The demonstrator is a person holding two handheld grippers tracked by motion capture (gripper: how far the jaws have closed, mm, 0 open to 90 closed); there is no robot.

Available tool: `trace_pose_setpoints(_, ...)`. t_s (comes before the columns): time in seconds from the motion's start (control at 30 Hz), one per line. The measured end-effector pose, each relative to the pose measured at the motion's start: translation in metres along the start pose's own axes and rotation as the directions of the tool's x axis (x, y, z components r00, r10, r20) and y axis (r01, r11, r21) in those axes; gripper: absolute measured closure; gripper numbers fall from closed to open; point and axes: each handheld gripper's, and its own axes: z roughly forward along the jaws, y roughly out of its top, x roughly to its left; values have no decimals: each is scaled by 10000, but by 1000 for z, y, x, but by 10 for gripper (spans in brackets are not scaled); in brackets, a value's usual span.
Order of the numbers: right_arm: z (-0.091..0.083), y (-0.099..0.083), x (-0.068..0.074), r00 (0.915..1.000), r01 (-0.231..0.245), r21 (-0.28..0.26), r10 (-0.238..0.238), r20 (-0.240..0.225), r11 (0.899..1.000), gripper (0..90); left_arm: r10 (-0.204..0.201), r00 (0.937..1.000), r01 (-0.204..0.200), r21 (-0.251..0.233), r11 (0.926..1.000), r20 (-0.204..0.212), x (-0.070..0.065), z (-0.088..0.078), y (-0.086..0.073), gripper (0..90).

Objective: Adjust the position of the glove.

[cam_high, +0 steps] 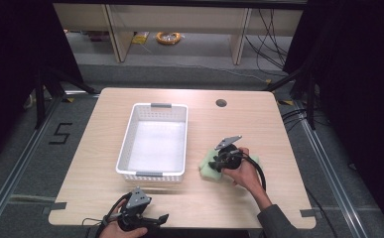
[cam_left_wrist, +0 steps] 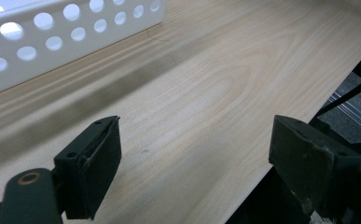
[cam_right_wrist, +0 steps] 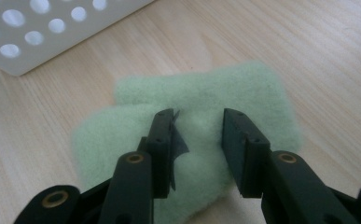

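One pale green, fuzzy cloth [cam_right_wrist: 187,140] is lying on the light wooden tabletop [cam_high: 229,198], just to the right of one white perforated plastic basket [cam_high: 125,148] with grey handle strips. Two black two-jaw tools are being held. The right tool [cam_right_wrist: 197,140] is being pressed down onto the middle of the cloth, its jaws partly closed around a raised fold of fabric; whether the pads are already pinching it cannot be told. The left tool [cam_left_wrist: 194,158] is being held released, jaws wide apart, over bare wood at the near edge. A black "5" mark [cam_high: 60,134] is showing on the floor to the left.
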Motion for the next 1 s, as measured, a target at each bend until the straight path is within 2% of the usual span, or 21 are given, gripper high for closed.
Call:
trace_pose_setpoints(0.07, -1, 0, 0, 10000, -41, 127, 41, -29, 9999, 658, 167, 9999, -167, 25, 9999, 37, 0, 0, 0, 165)
trace_pose_setpoints(0.17, 2, 0, -1, 9999, -118, 102, 117, 59, 9999, 693, 172, 9998, -173, -94, 9998, -46, -1, 1, -1, 165)
trace_pose_setpoints(0.2, 2, 0, -1, 10000, -13, 48, 13, 42, 10000, 742, 187, 9998, -187, -92, 9998, -47, -1, 1, -1, 165)
trace_pose_setpoints(0.23, 2, 0, -1, 9999, -137, 122, 136, 84, 9998, 764, 196, 9998, -197, -53, 9998, -11, 0, 0, 0, 166)
trace_pose_setpoints(0.3, 1, 0, -1, 9996, -266, 147, 265, 70, 9995, 786, 35, 10000, -36, -177, 9998, -28, -1, 0, -1, 166)
trace_pose_setpoints(0.4, 2, -2, 0, 9990, -443, -125, 444, 98, 9989, 841, 62, 9999, -65, -221, 9997, -103, 0, 0, 0, 166)
trace_pose_setpoints(0.43, 4, -3, -3, 9998, 0, -406, 8, 177, 9992, 848, 47, 10000, -49, -263, 9996, -47, -1, 0, 0, 166)
trace_pose_setpoints(0.47, 1, -3, -1, 9991, -434, -251, 435, 18, 9987, 856, 56, 10000, -57, -260, 9996, -49, -1, 0, 0, 166)
trace_pose_setpoints(0.5, 0, -3, -2, 9994, -349, -220, 350, 41, 9991, 859, 88, 10000, -88, -206, 9997, -3, -1, 0, 0, 166)
trace_pose_setpoints(0.57, -2, -4, 0, 9989, -445, -569, 452, 98, 9974, 864, 216, 9997, -216, -17, 9998, -123, 1, -2, 1, 166)
trace_pose_setpoints(0.6, -4, -4, 1, 9990, -421, -662, 431, 129, 9969, 865, 197, 9998, -197, -52, 9998, 25, 1, -2, 1, 166)
trace_pose_setpoints(0.63, -9, -3, 2, 9993, -376, -589, 379, 51, 9976, 866, 131, 9999, -132, -208, 9997, -37, 1, -2, 0, 166)
trace_pose_setpoints(0.67, -12, -4, 5, 9987, -509, -855, 510, -3, 9950, 866, 142, 9999, -144, -222, 9996, -72, 0, -2, 0, 166)
trace_pose_setpoints(0.7, -17, -4, 7, 9992, -402, -861, 402, -24, 9955, 866, 131, 9999, -132, -215, 9997, -44, 0, -2, 0, 166)
trace_pose_setpoints(0.73, -23, -3, 10, 9987, -513, -854, 506, -102, 9950, 866, 139, 9999, -141, -220, 9997, -49, 0, -2, 1, 166)
trace_pose_setpoints(0.77, -26, -5, 13, 9977, -667, -1130, 652, -167, 9914, 866, 155, 9999, -156, -212, 9997, -47, 0, -2, 0, 166)
trace_pose_setpoints(0.8, -32, -5, 14, 9987, -489, -1044, 472, -185, 9933, 866, 166, 9999, -167, -178, 9997, -33, 0, -2, 0, 166)
trace_pose_setpoints(0.87, -39, -7, 18, 9987, -482, -1513, 449, -252, 9873, 866, 181, 9998, -182, -207, 9996, -61, 0, -2, 0, 166)
trace_pose_setpoints(0.9, -43, -7, 20, 9983, -504, -1377, 459, -352, 9892, 866, 192, 9998, -192, -139, 9997, -11, 0, -2, 0, 166)
trace_pose_setpoints(0.97, -50, -9, 25, 9982, -474, -1520, 413, -434, 9872, 866, 129, 9999, -131, -224, 9997, -70, 0, -2, 0, 167)
trace_pose_setpoints(1.0, -53, -10, 29, 9963, -698, -1451, 618, -590, 9870, 866, 141, 9998, -144, -208, 9997, -155, 0, -2, 0, 166)
